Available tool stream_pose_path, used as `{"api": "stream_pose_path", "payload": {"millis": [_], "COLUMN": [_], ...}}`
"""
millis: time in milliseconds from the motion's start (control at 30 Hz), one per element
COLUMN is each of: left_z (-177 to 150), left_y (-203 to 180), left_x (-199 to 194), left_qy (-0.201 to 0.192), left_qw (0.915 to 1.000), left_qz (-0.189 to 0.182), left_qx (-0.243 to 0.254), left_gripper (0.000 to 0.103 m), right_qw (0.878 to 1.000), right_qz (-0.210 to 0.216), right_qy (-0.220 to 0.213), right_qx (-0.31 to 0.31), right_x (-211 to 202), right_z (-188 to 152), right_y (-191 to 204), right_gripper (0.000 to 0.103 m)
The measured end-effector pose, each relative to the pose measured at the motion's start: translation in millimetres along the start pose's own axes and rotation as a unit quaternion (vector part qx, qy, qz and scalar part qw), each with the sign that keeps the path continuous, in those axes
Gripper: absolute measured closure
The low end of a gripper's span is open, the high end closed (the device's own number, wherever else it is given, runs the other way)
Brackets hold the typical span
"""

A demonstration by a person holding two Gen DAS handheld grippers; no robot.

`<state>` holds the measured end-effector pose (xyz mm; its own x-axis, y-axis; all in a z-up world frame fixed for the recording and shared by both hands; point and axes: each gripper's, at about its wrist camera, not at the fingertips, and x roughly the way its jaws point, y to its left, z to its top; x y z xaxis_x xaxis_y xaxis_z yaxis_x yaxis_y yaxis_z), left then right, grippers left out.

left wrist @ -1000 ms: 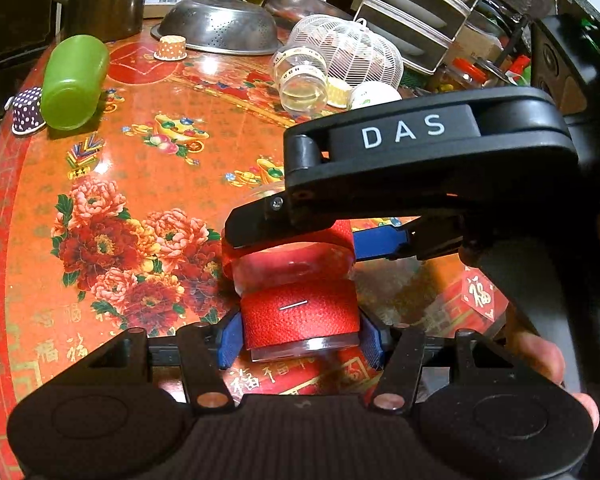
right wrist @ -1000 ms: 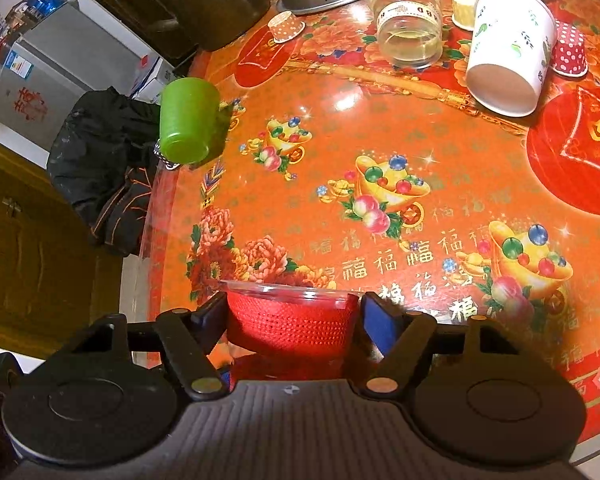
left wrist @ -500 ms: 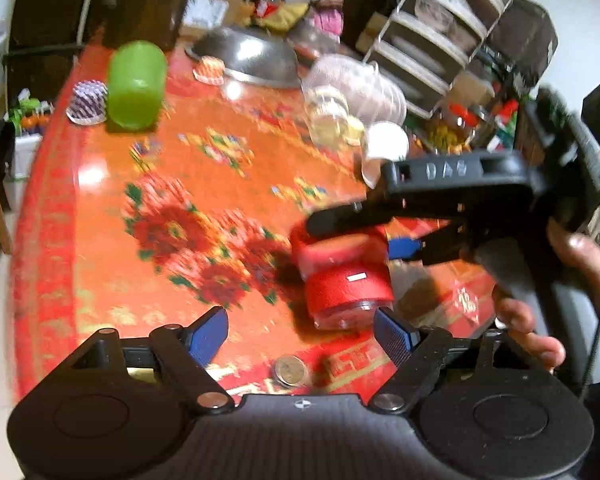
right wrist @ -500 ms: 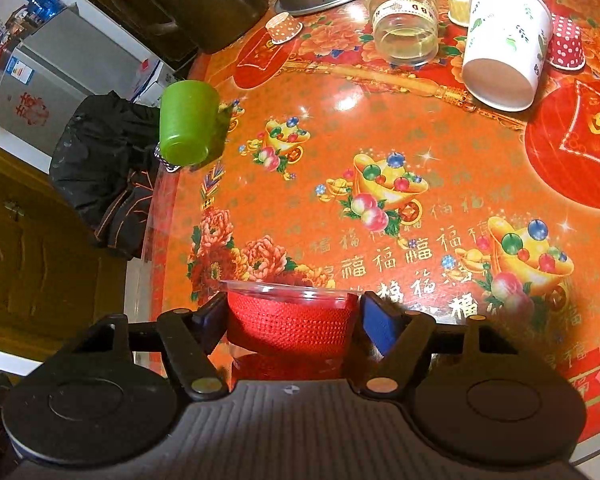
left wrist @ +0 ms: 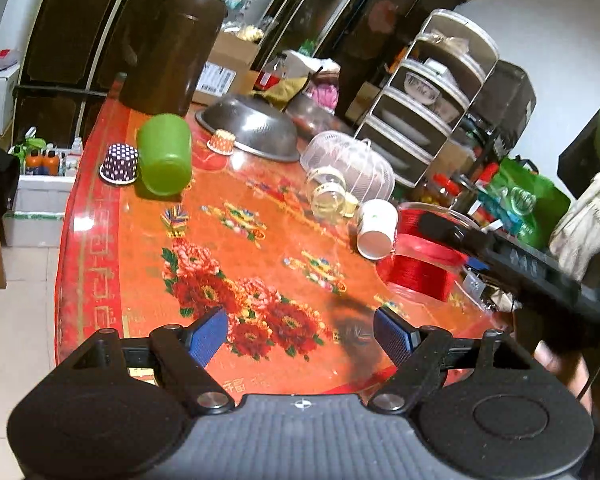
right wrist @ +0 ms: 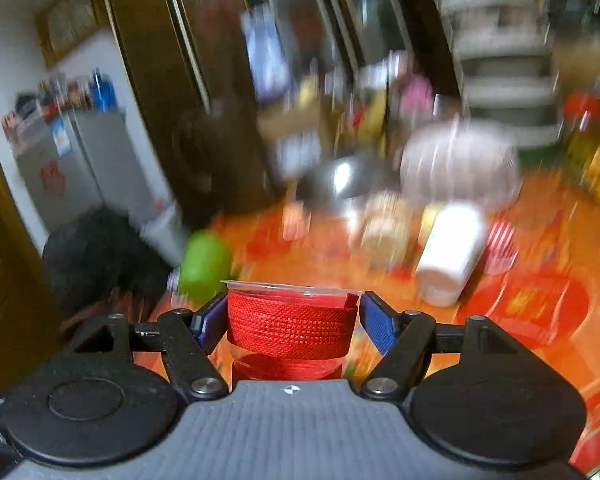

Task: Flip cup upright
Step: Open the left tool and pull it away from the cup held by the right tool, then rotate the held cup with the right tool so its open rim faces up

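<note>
Gripping the one red-wrapped cup [right wrist: 291, 326] between its two blue fingers [right wrist: 374, 326], rim at 12 o'clock and axis apparently upright, the right gripper [right wrist: 288, 326] held it above the table [left wrist: 260, 240]. At 2 o'clock from it, the left gripper [left wrist: 302, 338] hung wide and empty, well apart.

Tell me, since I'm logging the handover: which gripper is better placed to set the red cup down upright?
The right gripper: the red cup sits between its jaws, rim up. The left gripper is open, holding nothing, back from the cup.
</note>
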<state>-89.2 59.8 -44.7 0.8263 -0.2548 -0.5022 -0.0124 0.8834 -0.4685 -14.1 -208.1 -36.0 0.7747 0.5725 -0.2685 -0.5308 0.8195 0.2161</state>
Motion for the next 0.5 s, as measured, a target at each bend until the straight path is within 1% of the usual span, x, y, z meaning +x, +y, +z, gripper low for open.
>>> {"api": "stream_pose_path", "payload": {"millis": [67, 167, 233, 267, 367, 433, 500], "left_z": [0, -2, -4, -4, -6, -8, -9], "left_y": [1, 3, 4, 5, 7, 9, 11], "left_x": [-1, -4, -6, -7, -6, -5, -4], "left_qy": [-0.004, -0.012, -0.018, -0.021, -0.020, -0.019, -0.016], "left_qw": [1.0000, 0.9998, 0.9997, 0.9996, 0.9996, 0.9995, 0.9995], "left_qz": [-0.005, -0.015, -0.017, -0.019, -0.021, -0.020, -0.022], "left_qx": [-0.002, -0.004, -0.002, -0.003, -0.008, -0.012, -0.016], "left_gripper": [0.020, 0.020, 0.020, 0.020, 0.020, 0.020, 0.020], "right_qw": [0.998, 0.992, 0.986, 0.984, 0.979, 0.979, 0.977], "right_qz": [-0.019, -0.025, -0.031, -0.031, -0.040, -0.031, -0.027], "right_qy": [-0.051, -0.120, -0.153, -0.163, -0.174, -0.174, -0.183], "right_qx": [-0.020, -0.042, -0.053, -0.064, -0.101, -0.098, -0.103], "right_x": [-12, -24, -26, -26, -20, -20, -21], "right_z": [-15, -45, -62, -70, -79, -79, -80], "right_y": [2, 2, 3, 4, 12, 14, 19], "right_gripper": [0.031, 0.032, 0.033, 0.033, 0.033, 0.033, 0.033]}}
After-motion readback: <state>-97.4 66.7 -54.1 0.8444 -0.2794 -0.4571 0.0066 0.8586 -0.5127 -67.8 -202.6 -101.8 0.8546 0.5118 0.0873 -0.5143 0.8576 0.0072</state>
